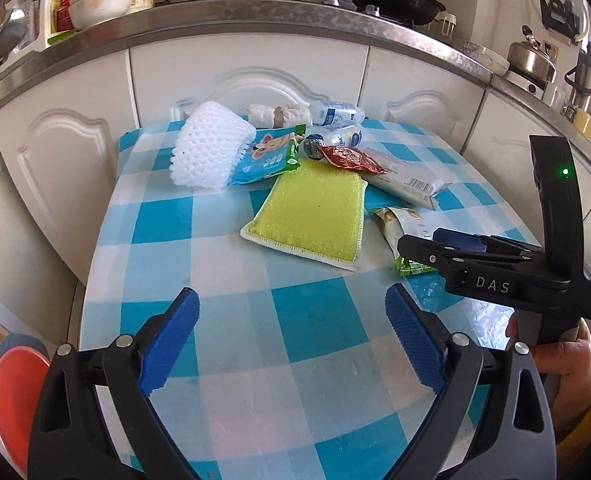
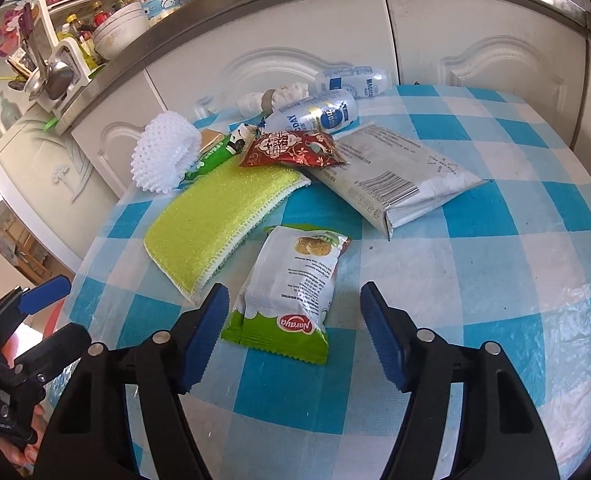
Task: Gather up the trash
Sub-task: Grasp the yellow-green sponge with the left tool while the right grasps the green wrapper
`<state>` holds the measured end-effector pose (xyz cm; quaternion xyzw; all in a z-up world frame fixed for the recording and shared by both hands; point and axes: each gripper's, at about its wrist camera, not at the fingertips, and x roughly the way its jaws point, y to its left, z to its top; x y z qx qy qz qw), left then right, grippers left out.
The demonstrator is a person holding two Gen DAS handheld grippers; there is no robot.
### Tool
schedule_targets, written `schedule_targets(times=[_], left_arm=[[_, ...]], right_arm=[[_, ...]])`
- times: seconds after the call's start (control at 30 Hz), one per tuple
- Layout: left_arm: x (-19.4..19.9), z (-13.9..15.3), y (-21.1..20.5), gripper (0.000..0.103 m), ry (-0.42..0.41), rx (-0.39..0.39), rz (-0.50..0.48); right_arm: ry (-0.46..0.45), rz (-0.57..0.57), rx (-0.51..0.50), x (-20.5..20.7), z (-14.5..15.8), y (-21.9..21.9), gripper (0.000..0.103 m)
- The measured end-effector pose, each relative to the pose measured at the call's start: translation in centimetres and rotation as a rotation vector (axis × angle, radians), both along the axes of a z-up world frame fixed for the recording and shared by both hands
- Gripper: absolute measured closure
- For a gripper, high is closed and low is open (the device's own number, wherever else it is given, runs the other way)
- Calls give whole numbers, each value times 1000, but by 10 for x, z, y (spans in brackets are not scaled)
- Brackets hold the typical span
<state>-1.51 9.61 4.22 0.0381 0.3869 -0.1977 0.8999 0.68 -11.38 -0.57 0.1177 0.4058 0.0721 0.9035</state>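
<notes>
closing in on the snack packet [image 2: 291, 292], low centre of the right wrist view, on the checked desk [image 2: 495, 280]. right gripper [image 2: 295, 336] jaws are apart and straddle the packet's green end; no pad contact is seen. next move, as judged: lower and clamp on it. left gripper [image 1: 291, 340] jaws are apart, nothing between them. in the left wrist view the packet is half hidden behind the right gripper. no trash bin can be made out.
</notes>
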Motion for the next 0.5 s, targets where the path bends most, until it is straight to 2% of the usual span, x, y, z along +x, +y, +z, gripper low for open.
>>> schedule_targets(times=[0.17, 0.33, 0.5], left_arm=[[22, -3, -16, 8, 10, 17, -39], [39, -5, -37, 8, 6, 82, -106], [53, -13, -58, 8, 2, 175, -143]], right_arm=[[2, -16, 22, 2, 0, -9, 55], [2, -16, 38, 2, 0, -14, 60], [-6, -28, 135, -3, -3, -30, 64]])
